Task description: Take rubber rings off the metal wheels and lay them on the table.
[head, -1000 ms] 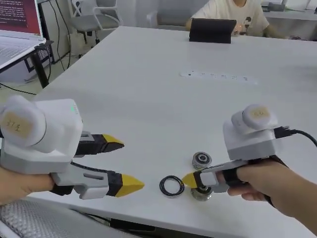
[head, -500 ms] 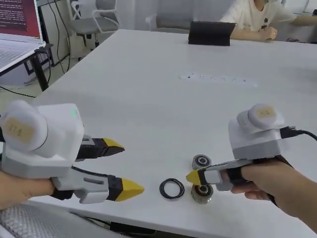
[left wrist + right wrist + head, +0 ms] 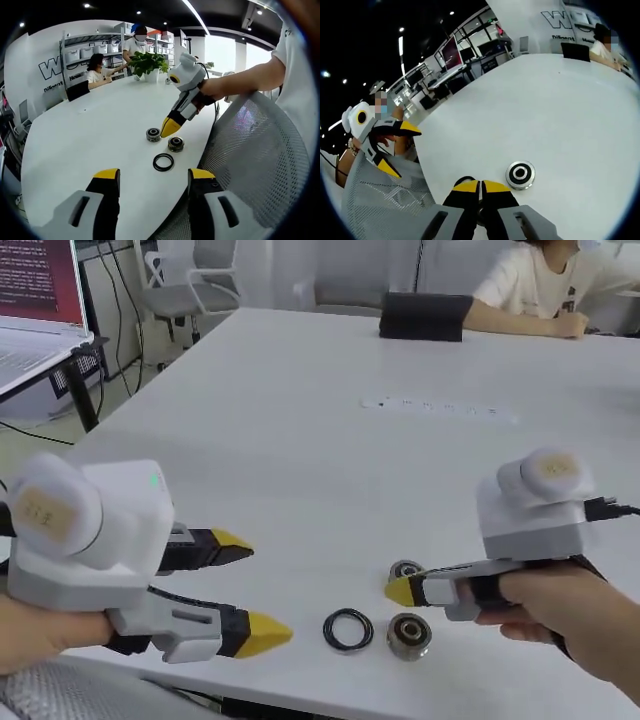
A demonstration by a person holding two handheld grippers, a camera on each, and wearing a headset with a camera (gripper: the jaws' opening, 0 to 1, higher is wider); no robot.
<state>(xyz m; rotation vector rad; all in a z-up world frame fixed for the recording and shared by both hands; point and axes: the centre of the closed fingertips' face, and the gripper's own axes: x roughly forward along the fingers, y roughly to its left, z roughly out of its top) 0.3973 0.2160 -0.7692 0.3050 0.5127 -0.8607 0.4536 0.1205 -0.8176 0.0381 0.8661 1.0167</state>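
Tabletop (image 3: 300,440): white, smooth, matte; near edge runs just below the work, with broad bare surface beyond. Item one, rubber ring (image 3: 348,629): black, thin, round, flat on the table close to that edge. Item two, metal wheel (image 3: 409,634): short steel disc with a dark hub, just beside the ring, not touching. Item three, second wheel (image 3: 405,568): partly behind the right gripper (image 3: 400,590), its yellow-tipped jaws pressed together, holding nothing. Item four, left gripper (image 3: 256,588): jaws spread wide, empty, left of the ring.

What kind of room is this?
Probably an office or lab: a long white table, an office chair, a person seated at its far end, and shelves of boxes by the wall.
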